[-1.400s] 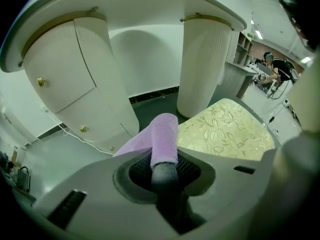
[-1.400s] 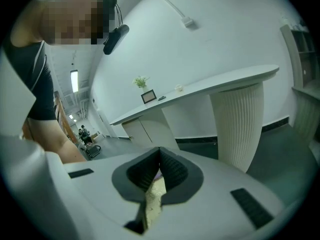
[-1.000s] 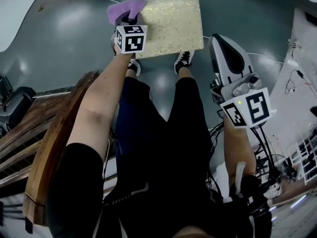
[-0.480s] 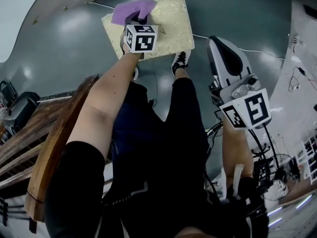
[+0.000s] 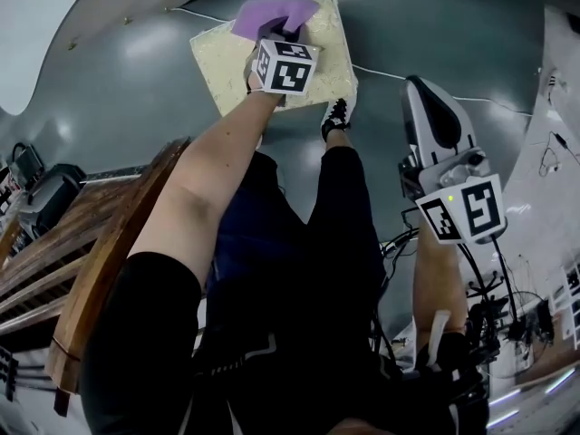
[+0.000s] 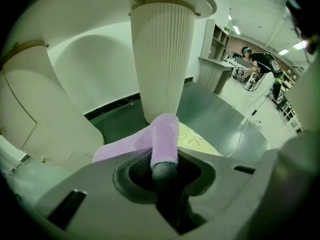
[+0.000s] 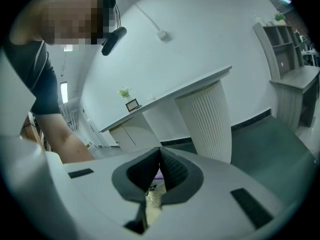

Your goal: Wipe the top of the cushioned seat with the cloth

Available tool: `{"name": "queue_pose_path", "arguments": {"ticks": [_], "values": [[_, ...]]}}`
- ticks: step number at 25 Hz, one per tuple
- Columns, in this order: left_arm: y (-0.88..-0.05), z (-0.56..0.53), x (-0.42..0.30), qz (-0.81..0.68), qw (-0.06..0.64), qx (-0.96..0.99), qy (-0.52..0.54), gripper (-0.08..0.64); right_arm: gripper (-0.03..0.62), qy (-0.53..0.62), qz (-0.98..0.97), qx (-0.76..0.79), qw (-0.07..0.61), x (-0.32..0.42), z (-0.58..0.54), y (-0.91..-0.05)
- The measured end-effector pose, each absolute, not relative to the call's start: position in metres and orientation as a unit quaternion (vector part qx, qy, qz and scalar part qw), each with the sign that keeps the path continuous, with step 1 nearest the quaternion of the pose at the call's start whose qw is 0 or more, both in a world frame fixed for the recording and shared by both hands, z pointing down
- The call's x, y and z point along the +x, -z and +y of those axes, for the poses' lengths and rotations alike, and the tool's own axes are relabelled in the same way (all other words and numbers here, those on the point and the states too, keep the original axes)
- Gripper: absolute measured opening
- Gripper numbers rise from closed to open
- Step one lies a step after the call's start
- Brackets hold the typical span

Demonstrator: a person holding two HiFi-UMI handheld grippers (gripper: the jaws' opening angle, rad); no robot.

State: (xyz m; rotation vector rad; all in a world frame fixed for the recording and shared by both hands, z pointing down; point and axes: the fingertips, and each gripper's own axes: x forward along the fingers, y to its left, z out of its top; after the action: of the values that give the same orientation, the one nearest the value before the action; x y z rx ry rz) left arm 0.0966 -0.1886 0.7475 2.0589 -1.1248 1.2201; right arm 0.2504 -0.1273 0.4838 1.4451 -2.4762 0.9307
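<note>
The cloth (image 5: 272, 14) is clamped in the closed left gripper (image 6: 165, 169) at the 12 o'clock edge of the cushioned seat (image 5: 222, 57), while the right gripper (image 7: 159, 164) is held closed and empty at 4 o'clock of it

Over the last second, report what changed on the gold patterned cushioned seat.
The left gripper dragged the purple cloth rightward along the far edge of the gold patterned cushioned seat, from its left corner to about the middle. It stayed shut on the cloth. The right gripper stayed raised aside, shut and empty.
</note>
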Motion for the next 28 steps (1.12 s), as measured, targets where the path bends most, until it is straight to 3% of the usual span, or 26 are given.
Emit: {"name": "queue_pose_path", "arguments": {"ticks": [9, 14, 21, 28], "values": [[-0.746, -0.177, 0.155, -0.329, 0.236, 0.803, -0.437, 0.078, 0.006, -0.314, -0.816, 0.481, 0.066, 0.257, -0.119, -0.488], [-0.707, -0.176, 0.169, -0.295, 0.224, 0.859, -0.354, 0.078, 0.006, -0.318, -0.809, 0.491, 0.057, 0.242, -0.12, -0.483], [-0.656, -0.168, 0.124, -0.316, 0.214, 0.87, -0.312, 0.08, 0.006, -0.311, -0.829, 0.457, 0.091, 0.193, -0.13, -0.48], [-0.638, -0.164, -0.002, -0.405, 0.207, 0.837, -0.302, 0.08, 0.006, -0.3, -0.854, 0.411, 0.112, 0.115, -0.132, -0.467]]}}
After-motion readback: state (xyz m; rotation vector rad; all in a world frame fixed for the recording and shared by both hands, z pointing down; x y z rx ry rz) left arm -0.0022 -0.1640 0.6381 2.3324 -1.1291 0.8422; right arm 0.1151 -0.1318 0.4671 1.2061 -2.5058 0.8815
